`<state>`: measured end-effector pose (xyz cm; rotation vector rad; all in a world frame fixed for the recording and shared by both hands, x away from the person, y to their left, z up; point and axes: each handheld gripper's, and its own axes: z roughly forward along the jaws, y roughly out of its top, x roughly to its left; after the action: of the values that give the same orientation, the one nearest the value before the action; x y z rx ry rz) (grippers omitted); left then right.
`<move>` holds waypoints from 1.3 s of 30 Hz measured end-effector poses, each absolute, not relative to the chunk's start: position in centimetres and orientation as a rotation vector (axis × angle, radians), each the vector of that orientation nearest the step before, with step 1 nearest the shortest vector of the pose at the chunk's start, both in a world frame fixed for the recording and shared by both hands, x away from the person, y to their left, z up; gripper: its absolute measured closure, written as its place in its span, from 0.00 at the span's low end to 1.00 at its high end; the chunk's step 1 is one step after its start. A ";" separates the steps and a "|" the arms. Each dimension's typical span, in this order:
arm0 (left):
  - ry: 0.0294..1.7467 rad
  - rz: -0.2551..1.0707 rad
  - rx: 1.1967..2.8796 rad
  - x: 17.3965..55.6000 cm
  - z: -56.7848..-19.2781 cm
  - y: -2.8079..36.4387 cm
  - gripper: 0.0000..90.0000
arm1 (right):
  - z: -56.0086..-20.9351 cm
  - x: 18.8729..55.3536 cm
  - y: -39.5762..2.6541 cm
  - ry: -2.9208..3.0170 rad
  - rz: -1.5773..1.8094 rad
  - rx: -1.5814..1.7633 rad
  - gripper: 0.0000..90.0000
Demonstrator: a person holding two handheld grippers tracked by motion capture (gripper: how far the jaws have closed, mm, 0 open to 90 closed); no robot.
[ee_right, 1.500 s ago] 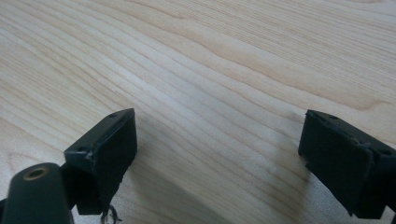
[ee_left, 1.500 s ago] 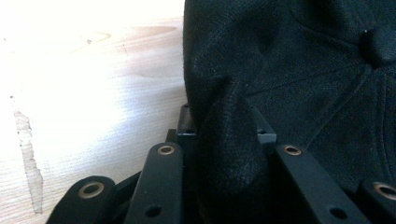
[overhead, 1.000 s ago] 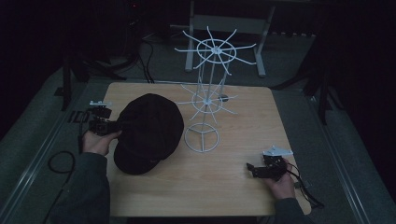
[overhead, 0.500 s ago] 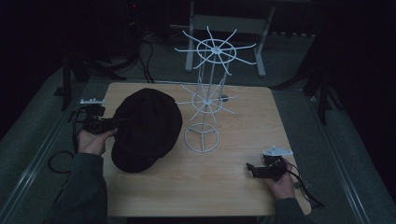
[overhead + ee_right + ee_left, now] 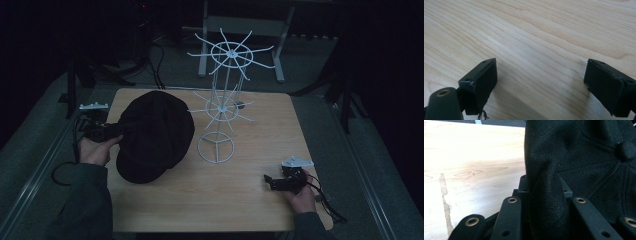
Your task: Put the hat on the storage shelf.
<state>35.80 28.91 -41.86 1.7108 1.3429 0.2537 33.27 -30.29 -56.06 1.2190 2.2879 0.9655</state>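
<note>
A black flat cap [image 5: 155,135] lies on the left half of the wooden table [image 5: 250,190], its left edge lifted a little. My left gripper [image 5: 112,132] is shut on that edge, and the left gripper view shows a fold of the cap [image 5: 549,205] pinched between the two black jaws, with the cap's top button [image 5: 625,150] at the right. A white wire hat stand [image 5: 222,107] with two spoked tiers rises at the table's middle. My right gripper [image 5: 272,182] rests near the front right edge, its fingers [image 5: 481,77] wide apart over bare wood, open and holding nothing.
The stand's ring base [image 5: 216,147] sits just right of the cap. A metal frame [image 5: 245,30] and dark cables [image 5: 155,60] lie on the floor behind the table. Bare wood spreads between the cap and the right hand.
My left hand has risen slightly and drawn back to the left with the cap's edge in its jaws. The cap's left side has lifted with it. The right hand has stayed put.
</note>
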 end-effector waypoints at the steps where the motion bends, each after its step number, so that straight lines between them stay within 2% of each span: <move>1: 1.340 0.254 1.709 35.8 -41.8 29.0 0.82 | -56.1 33.3 -30.3 2.288 0.965 1.219 0.13; 21: 1.314 0.262 1.634 34.8 -40.8 30.6 0.81 | -56.1 33.3 -30.3 2.289 0.965 1.219 0.13; 39: 1.216 0.248 1.602 34.1 -39.0 31.2 0.81 | -56.1 33.3 -30.3 2.287 0.966 1.220 0.13</move>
<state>34.09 31.16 -39.00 1.6024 1.2162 0.2478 33.27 -30.28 -56.06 1.2203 2.2875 0.9663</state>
